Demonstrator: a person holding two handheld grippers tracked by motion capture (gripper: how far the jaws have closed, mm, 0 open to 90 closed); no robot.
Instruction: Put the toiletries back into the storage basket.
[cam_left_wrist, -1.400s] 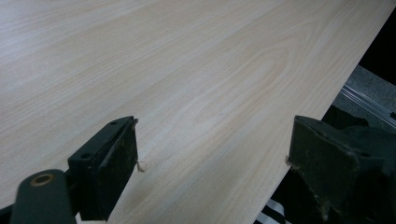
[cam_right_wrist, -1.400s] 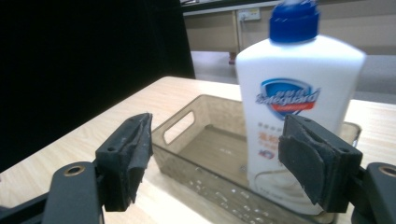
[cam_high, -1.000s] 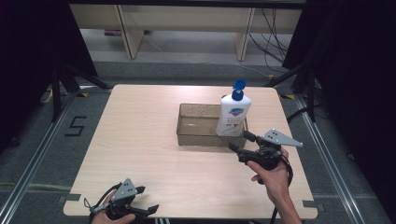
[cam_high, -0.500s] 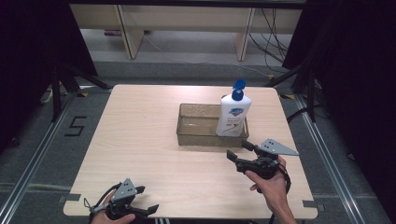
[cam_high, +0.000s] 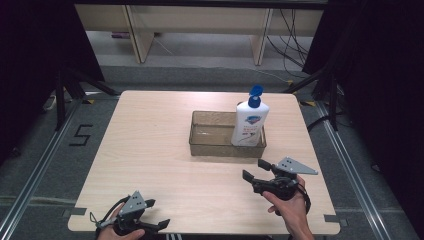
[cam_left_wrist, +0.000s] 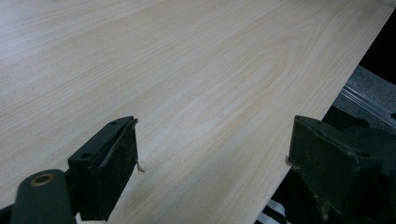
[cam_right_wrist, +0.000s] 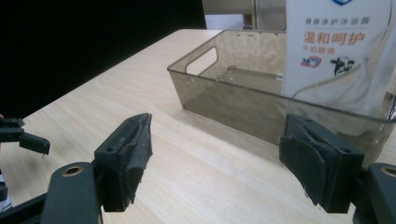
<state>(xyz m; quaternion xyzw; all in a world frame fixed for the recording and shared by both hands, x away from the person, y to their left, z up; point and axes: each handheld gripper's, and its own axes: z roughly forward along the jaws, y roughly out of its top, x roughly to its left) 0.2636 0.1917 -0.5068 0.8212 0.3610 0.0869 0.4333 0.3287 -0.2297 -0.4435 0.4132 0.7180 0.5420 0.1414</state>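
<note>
- Hovering over the tabletop (cam_high: 150, 145), right claw (cam_high: 256, 170) has jaws spread, nothing between them; it sits just short of the bin.
- Left claw (cam_high: 159, 214) spread too, empty, at the near tabletop edge.
- White pump bottle (cam_high: 249, 120) stands upright in the clear bin (cam_high: 210, 142), right end.

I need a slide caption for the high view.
Right gripper open near a bin holding a bottle.

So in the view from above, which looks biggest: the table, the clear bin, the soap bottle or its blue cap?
Largest to smallest in the high view:
1. Table
2. Clear bin
3. Soap bottle, standing in the bin's right end
4. Blue cap, plainly the smallest
</note>
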